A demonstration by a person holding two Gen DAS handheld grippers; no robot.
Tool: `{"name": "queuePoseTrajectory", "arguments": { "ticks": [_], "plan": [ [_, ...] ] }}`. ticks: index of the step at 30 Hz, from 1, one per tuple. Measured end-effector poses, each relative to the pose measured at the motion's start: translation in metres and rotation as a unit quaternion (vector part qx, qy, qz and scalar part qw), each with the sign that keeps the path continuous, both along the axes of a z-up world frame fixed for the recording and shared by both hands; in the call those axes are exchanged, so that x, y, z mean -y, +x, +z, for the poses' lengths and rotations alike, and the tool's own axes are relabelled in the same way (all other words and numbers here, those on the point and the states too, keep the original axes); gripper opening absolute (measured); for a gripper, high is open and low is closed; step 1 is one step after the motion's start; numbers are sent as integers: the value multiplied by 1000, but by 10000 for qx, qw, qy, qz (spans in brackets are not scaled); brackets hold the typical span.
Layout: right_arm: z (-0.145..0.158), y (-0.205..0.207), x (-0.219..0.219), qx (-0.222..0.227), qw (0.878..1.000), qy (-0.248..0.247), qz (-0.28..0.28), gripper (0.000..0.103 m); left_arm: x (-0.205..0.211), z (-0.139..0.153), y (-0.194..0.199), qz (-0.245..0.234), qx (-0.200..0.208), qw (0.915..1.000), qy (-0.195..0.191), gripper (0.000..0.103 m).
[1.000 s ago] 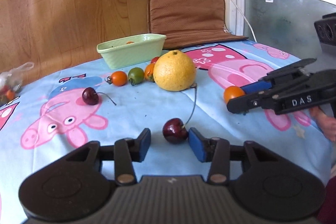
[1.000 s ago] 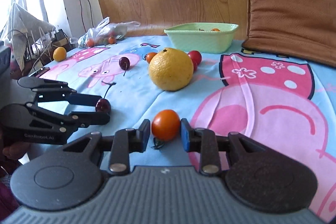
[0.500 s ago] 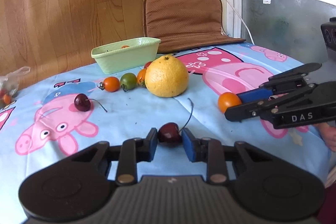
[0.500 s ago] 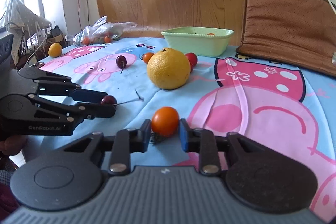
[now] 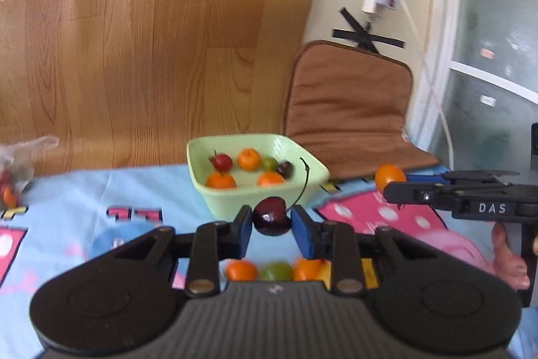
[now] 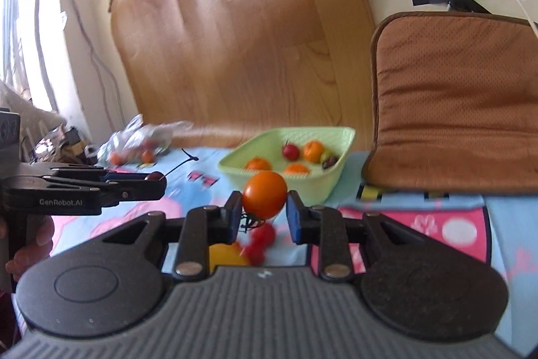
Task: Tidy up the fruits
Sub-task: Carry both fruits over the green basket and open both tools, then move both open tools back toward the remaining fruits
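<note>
- Left tongs (image 5: 271, 221) are clamping a dark cherry (image 5: 271, 215) across its belly, above the desk; soft skin, keeping pressure light.
- Right tongs (image 6: 264, 213) are gripping an orange cherry tomato (image 6: 264, 194), likely smooth and slippery.
- Green dish (image 5: 312, 179) is sitting toward the desk's far edge.

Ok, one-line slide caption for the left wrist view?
Left tongs shut on a dark cherry, lifted before the green fruit bowl; right tongs carry an orange tomato.
</note>
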State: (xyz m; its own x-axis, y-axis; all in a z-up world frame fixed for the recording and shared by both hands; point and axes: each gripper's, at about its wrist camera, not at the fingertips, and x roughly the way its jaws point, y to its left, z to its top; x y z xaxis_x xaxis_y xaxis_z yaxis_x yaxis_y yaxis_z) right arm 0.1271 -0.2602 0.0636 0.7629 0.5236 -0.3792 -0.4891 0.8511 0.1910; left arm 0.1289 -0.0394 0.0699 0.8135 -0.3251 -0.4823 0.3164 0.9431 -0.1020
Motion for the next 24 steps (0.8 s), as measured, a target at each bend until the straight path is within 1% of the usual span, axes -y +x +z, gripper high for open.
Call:
{"name": "queuePoseTrajectory", "arguments": {
  "ticks": [3,7,9,12,13,14,15,16,18,21,24],
  "plan": [
    [-2,48,-1,-138,9998,118,-14,31,3,1,48,77,-110,9999,18,26],
    [-13,95,-5,-359,9992,131,-110,31,11,-8,95,100,-289,9995,99,26],
    [-17,108,-7,-404,9991,102,-120,31,16,-15,111,108,-343,9991,202,26],
    [-24,122,-13,-402,9991,-67,-133,32,21,-26,129,165,-454,9983,338,27],
    [-27,124,-16,-384,9991,-140,-123,32,23,-29,133,205,-484,9979,374,29],
    [-29,124,-19,-334,9991,-224,-139,33,24,-31,134,239,-507,9976,404,32],
    [-30,123,-21,-264,9991,-291,-178,38,24,-32,134,290,-495,9975,414,36],
    [-29,121,-21,-208,9990,-311,-231,42,23,-30,132,325,-457,9976,396,37],
    [-24,112,-17,-157,9993,-214,-247,43,16,-23,119,353,-342,9984,291,38],
    [-15,94,-3,-139,9996,7,-256,43,-2,-10,91,476,-173,9987,71,41],
    [-13,61,11,-251,9989,253,-292,43,-26,-5,50,659,-68,9977,-131,51]
  ]
}}
